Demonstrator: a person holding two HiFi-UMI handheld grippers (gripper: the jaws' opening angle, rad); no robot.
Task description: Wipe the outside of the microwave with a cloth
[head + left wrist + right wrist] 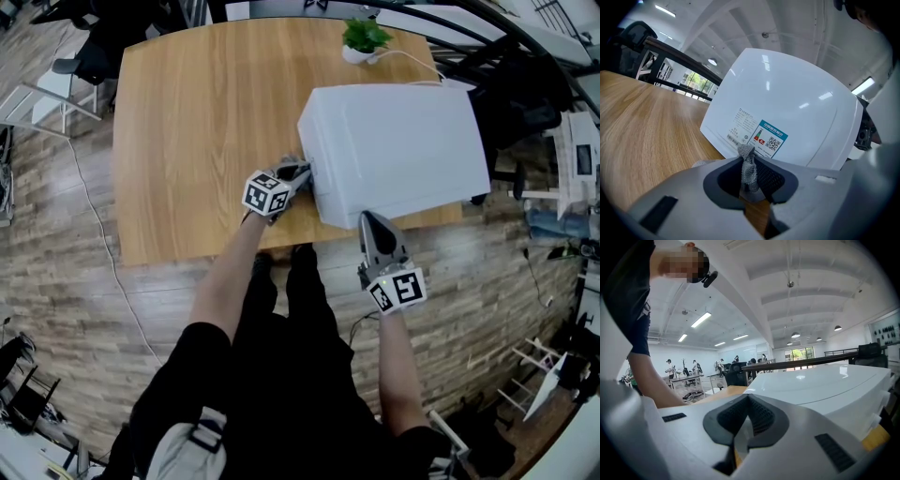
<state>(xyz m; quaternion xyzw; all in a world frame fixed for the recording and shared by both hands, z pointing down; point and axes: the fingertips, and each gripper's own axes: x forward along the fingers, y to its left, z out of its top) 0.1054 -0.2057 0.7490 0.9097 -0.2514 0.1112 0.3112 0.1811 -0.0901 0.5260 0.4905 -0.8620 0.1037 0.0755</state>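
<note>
A white microwave (394, 159) stands on the wooden table (187, 141) near its front right corner. My left gripper (298, 174) is at the microwave's left side wall, shut on a small grey cloth (748, 166) that sticks up between the jaws. In the left gripper view the microwave's side (787, 112) with its label sticker (769, 139) lies just ahead of the left gripper (750, 176). My right gripper (375, 228) is shut with nothing in it, pointing at the microwave's front face from off the table edge; the right gripper (746, 430) view shows the microwave's top (825, 380).
A small potted plant (362, 39) stands at the table's far edge, with a white cable (412, 58) running to the microwave. Chairs (56, 94) stand off the table's far left. Desks and equipment (572, 159) crowd the right side. The person's legs (281, 309) are at the table front.
</note>
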